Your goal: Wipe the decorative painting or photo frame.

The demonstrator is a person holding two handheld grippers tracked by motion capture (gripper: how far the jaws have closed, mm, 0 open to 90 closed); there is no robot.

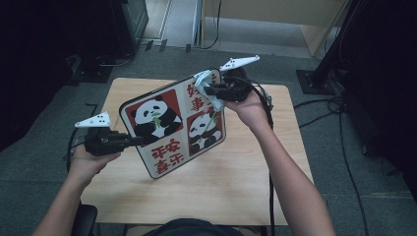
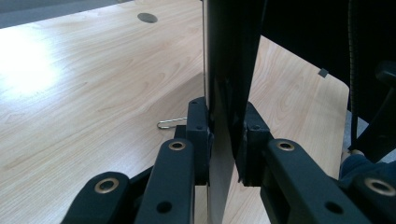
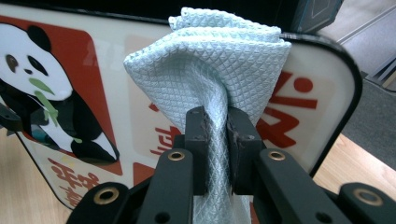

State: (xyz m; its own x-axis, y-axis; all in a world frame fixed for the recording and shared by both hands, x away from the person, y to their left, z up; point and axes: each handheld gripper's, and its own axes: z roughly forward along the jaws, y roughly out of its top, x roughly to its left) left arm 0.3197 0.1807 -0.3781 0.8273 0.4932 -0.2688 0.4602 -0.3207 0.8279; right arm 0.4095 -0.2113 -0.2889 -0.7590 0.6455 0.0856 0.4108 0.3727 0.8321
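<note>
A square panda board point(image 1: 174, 123) with rounded corners and a dark rim is held tilted above the wooden worktop point(image 1: 236, 167) at the centre of the high view. Its face carries four panels: two red ones with pandas chewing green shoots, and two pale ones with red Chinese characters, which appear upside down from this side and are not clear enough to read with certainty.

The left gripper point(image 1: 135, 141), at the left of the high view, is clamped on the board's left edge; in the left gripper view point(image 2: 223, 140) the board runs edge-on up the middle of the frame, pinched between both jaws.

The right gripper point(image 1: 212, 91), at the upper centre of the high view, is closed tight on a pale blue-green waffle-textured cloth point(image 3: 210, 65). In the right gripper view point(image 3: 227, 140) the cloth bunches out above the jaws and lies against the board's face near its upper right corner, over the red characters.

A small wire clip point(image 2: 170, 123) lies on the worktop, left of the left gripper's jaws.
</note>
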